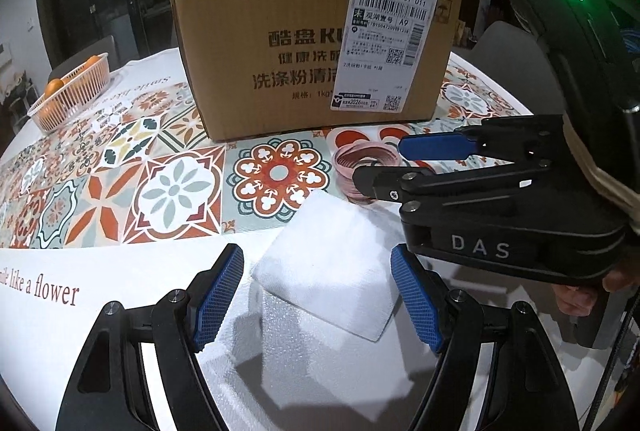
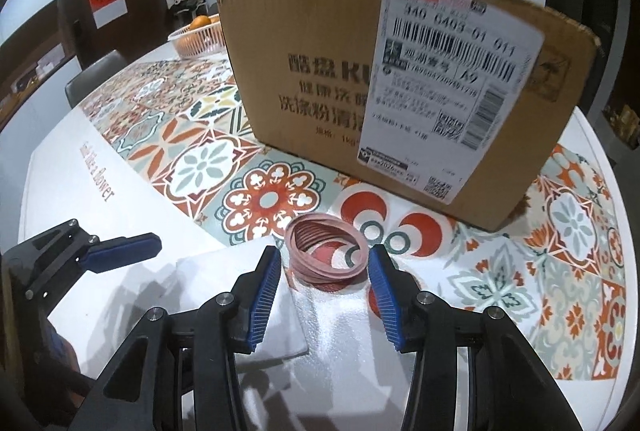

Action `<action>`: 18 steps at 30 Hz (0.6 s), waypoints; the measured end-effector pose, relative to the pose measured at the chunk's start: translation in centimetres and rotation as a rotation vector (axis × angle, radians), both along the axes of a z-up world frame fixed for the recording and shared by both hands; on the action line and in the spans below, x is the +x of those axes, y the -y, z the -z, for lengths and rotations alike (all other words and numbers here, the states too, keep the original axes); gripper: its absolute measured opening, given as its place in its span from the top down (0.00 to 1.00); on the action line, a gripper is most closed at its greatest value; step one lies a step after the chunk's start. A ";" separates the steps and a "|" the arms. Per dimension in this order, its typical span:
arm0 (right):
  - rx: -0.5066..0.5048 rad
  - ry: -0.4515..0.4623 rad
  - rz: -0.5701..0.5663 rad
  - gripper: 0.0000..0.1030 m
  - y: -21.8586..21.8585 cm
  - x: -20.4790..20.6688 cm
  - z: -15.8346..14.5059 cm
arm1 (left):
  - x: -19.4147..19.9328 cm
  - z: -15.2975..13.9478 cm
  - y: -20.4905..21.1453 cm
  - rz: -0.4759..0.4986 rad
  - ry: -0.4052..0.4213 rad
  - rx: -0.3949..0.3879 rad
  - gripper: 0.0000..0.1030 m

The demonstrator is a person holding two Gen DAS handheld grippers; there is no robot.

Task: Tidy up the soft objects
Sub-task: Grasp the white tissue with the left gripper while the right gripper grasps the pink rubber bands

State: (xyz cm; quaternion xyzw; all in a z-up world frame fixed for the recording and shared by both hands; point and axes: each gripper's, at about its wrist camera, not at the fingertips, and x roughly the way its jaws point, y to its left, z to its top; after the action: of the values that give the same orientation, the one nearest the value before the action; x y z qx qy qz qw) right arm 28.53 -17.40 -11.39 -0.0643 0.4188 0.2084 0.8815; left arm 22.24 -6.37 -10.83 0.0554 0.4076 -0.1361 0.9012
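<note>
Blue ribbed pads of the left tool (image 1: 316, 295), at the bottom of the left wrist view, stand wide apart on either side of a white foam block (image 1: 326, 267) without touching it, so nothing is gripped; the block sits on a white foam sheet (image 1: 340, 363) on the desk (image 1: 80, 271), bottom centre of the frame. At right of the same view the right tool (image 1: 380, 167) enters from the side, its tips over a stack of pink rubber rings (image 1: 352, 167). Seen from the right wrist view, the right tool (image 2: 324, 291) stands partly open and empty, the rings (image 2: 326, 251) lying just beyond and between its pads, at centre frame, clear of both. Behind the rings, upper centre, a cardboard box (image 2: 312, 71) with a white shipping label (image 2: 452, 87) stands on the patterned tablecloth (image 2: 200, 163). An orange basket of fruit (image 1: 70, 93) lies at far left of the left wrist view
</note>
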 end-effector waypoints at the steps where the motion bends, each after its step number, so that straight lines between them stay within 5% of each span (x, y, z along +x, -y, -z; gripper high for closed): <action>1: -0.003 -0.002 0.002 0.54 -0.1 0.1 0.2 | 0.1 0.1 0.0 0.001 -0.002 -0.001 0.27; 7: -0.002 -0.008 0.010 0.54 -0.4 0.7 0.7 | 0.3 0.8 -0.1 0.001 -0.017 -0.003 0.27; 18: -0.022 0.000 0.027 0.58 -0.8 1.0 1.2 | 0.6 1.4 -0.3 -0.002 -0.047 -0.010 0.51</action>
State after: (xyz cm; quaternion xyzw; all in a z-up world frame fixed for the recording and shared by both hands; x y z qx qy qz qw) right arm 29.55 -16.64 -12.62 -0.0683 0.4222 0.1917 0.8834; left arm 22.84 -6.09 -12.24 0.0473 0.4280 -0.1386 0.8918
